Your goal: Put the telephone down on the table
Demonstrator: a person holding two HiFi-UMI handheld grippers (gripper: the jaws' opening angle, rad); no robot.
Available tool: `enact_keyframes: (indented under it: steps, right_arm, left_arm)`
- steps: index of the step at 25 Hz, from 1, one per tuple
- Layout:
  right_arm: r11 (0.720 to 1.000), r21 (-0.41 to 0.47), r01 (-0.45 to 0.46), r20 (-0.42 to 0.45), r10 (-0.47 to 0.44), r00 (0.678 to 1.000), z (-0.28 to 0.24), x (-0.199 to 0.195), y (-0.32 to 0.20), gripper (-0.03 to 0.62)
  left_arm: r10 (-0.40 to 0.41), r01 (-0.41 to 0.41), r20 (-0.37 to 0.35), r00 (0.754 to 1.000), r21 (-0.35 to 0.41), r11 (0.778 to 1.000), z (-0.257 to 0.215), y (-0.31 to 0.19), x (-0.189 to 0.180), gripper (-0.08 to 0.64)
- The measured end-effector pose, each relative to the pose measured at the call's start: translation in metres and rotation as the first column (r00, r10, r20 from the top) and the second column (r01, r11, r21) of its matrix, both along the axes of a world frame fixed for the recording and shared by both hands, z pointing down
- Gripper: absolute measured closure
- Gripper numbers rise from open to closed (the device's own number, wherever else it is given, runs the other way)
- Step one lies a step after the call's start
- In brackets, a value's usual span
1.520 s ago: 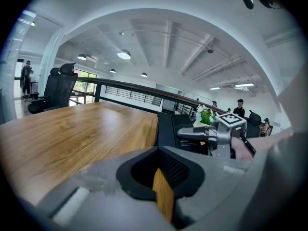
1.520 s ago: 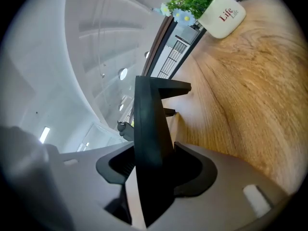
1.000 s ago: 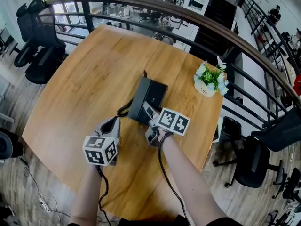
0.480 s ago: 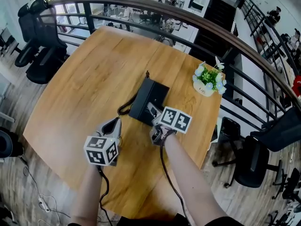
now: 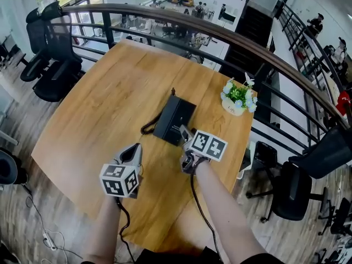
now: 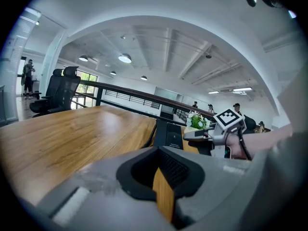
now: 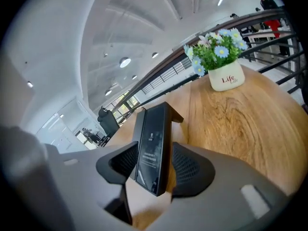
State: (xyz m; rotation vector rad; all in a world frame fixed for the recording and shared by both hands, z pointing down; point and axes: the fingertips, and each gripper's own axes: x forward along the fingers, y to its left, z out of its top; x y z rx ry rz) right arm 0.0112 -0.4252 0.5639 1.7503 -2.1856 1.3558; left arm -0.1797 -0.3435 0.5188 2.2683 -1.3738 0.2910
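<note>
Your right gripper sits at the near end of the telephone, which lies flat on the table straight ahead of its jaws. Those jaws have just been closing in, yet they stand apart. The telephone's near end shows in the gap between them, with bare wood beside one pad and nothing clamped. Your left gripper hovers to its left, jaws a narrow slit apart, empty. A flower pot stands ahead and to the right of the right gripper.
</note>
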Motion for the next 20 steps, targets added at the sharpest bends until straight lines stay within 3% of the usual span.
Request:
enact_keyframes:
  steps: [9,13,20]
  right_arm:
    - [0.974,0.221,-0.049,-0.003,0.051,0.999,-0.092,0.006,0.064,0.477]
    - [0.957,0.291,-0.003,-0.098,0.032,0.995,-0.110,0.010,0.111,0.505]
    - [0.919,0.373,0.126,-0.239,-0.036,0.970,-0.121,-0.016,0.180,0.592]
  left_arm:
    - [0.024,-0.022,-0.044,0.999,0.058,0.998,-0.036,0.076,-0.008,0.558]
    - [0.043,-0.038,-0.053,0.998,0.100,0.994,-0.044,0.111,-0.006,0.558]
    - [0.031,-0.027,-0.044,0.999,0.085,0.996,-0.041,0.167,-0.003,0.558]
